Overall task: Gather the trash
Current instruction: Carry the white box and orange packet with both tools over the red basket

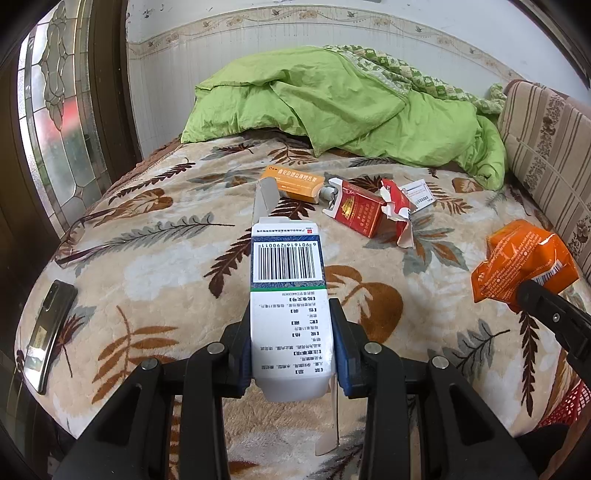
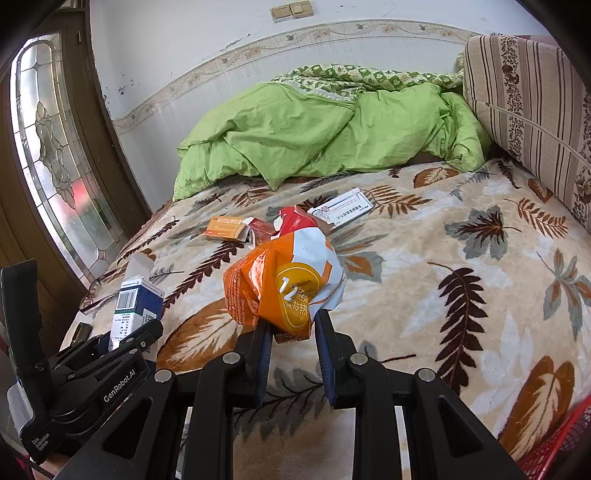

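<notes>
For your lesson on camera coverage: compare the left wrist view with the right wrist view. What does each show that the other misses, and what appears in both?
Only the left wrist view shows the dark phone near the bed's left edge.

Only the right wrist view shows the wall switches and the printed front of the orange wrapper.

Both show the left gripper clamped on the white barcode box, the right gripper holding the wrapper, the green quilt, and the red cigarette pack left on the blanket.

Bed's got a leaf-print blanket (image 1: 155, 258) w/ a crumpled green duvet (image 1: 332, 107) at the far end by the wall. Eyeglasses (image 1: 85, 236) & a dark phone (image 1: 48, 332) near the left edge, striped cushion (image 2: 532, 110) on the right.
</notes>
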`<state>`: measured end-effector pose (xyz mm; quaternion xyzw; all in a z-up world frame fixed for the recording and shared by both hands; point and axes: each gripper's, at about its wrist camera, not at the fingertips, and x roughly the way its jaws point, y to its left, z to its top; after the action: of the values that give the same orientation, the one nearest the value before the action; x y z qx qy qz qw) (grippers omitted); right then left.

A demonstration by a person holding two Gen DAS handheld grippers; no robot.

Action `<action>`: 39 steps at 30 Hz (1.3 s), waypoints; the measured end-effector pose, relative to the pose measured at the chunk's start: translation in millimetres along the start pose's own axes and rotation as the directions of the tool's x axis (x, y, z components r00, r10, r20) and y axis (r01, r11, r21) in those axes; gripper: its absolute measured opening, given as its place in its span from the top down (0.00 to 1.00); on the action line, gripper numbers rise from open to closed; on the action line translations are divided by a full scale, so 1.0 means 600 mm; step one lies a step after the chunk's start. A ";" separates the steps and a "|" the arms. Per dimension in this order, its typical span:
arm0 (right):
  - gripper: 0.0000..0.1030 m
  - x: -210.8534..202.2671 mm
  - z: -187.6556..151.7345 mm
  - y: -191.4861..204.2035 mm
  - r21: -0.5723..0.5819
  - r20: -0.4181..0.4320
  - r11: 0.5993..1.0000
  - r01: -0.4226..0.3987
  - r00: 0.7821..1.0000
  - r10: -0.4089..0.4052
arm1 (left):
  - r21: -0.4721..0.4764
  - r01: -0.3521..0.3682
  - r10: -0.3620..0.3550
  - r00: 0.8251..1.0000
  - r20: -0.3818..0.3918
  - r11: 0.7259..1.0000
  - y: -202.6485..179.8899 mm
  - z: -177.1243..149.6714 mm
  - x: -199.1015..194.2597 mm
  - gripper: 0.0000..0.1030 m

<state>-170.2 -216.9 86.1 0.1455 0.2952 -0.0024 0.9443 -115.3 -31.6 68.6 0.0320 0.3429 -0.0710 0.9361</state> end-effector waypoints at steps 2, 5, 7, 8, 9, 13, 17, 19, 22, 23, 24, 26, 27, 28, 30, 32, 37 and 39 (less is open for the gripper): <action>0.76 -0.002 0.000 -0.001 -0.001 0.001 1.000 0.002 1.000 -0.002 | -0.001 -0.005 0.005 1.000 0.007 1.000 0.000 0.002 0.000 0.67; 0.76 -0.005 -0.002 -0.001 -0.001 0.001 1.000 0.003 1.000 -0.003 | -0.015 -0.020 0.020 0.999 0.028 1.000 0.005 0.004 -0.004 0.67; 0.76 -0.006 -0.002 -0.001 -0.003 0.002 1.000 0.005 1.000 -0.005 | -0.033 -0.027 0.028 0.999 0.039 0.999 0.011 0.006 -0.009 0.67; 0.76 -0.007 -0.002 0.000 -0.005 0.003 1.000 0.007 1.000 -0.007 | -0.043 -0.035 0.037 0.998 0.044 0.998 0.015 0.007 -0.011 0.67; 0.76 -0.008 -0.002 0.000 -0.005 0.004 1.000 0.008 1.000 -0.008 | -0.052 -0.041 0.043 0.998 0.049 0.998 0.018 0.008 -0.014 0.67; 0.76 -0.008 -0.002 0.000 -0.004 0.004 1.000 0.009 1.000 -0.009 | -0.096 -0.065 0.071 0.996 0.062 0.993 0.036 0.012 -0.021 0.67; 0.76 -0.007 -0.003 0.001 -0.008 0.004 1.000 0.008 1.000 -0.008 | -0.129 -0.079 0.086 0.995 0.054 0.988 0.052 0.012 -0.020 0.67; 0.76 -0.006 -0.003 0.001 -0.010 0.003 1.000 0.006 1.000 -0.006 | -0.135 -0.081 0.087 0.995 0.044 0.988 0.057 0.012 -0.017 0.67; 0.76 -0.006 -0.003 0.002 -0.011 0.003 1.000 0.006 1.000 -0.006 | -0.143 -0.077 0.082 0.996 0.030 0.987 0.061 0.011 -0.012 0.67; 0.76 -0.006 -0.003 0.003 -0.010 0.002 1.000 0.006 1.000 -0.006 | -0.144 -0.076 0.081 0.996 0.027 0.987 0.061 0.011 -0.011 0.67; 0.76 -0.006 -0.003 0.003 -0.010 0.002 1.000 0.006 1.000 -0.006 | -0.144 -0.075 0.079 0.997 0.026 0.987 0.061 0.011 -0.011 0.67; 0.76 -0.006 -0.003 0.003 -0.010 0.003 1.000 0.007 1.000 -0.007 | -0.141 -0.070 0.074 0.997 0.024 0.987 0.060 0.011 -0.009 0.67; 0.76 -0.006 -0.003 0.003 -0.009 0.004 1.000 0.006 1.000 -0.006 | -0.140 -0.066 0.070 0.997 0.023 0.988 0.059 0.012 -0.009 0.67; 0.76 -0.005 -0.003 0.003 -0.007 0.005 1.000 0.006 1.000 -0.006 | -0.138 -0.057 0.061 0.998 0.022 0.989 0.058 0.012 -0.008 0.67; 0.76 -0.006 -0.003 0.000 0.004 0.006 1.000 0.002 1.000 -0.002 | -0.131 -0.032 0.035 0.999 0.024 0.991 0.052 0.012 -0.009 0.67; 0.76 -0.015 -0.002 -0.009 0.031 0.004 0.999 -0.007 1.000 0.007 | -0.110 0.013 -0.010 1.000 0.030 0.994 0.040 0.011 -0.015 0.67; 0.76 -0.060 0.001 -0.050 0.107 0.003 0.994 -0.013 1.000 0.013 | 0.000 0.192 -0.192 0.981 0.027 0.981 -0.025 0.006 -0.044 0.67; 0.76 -0.098 0.000 -0.074 0.121 0.020 0.993 0.008 1.000 -0.011 | 0.067 0.272 -0.274 0.962 0.019 0.960 -0.064 0.005 -0.064 0.67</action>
<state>-222.9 -264.3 106.9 0.2009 0.2855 -0.0263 0.9367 -148.3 -65.6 95.1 0.0132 0.3284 -0.2106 0.9207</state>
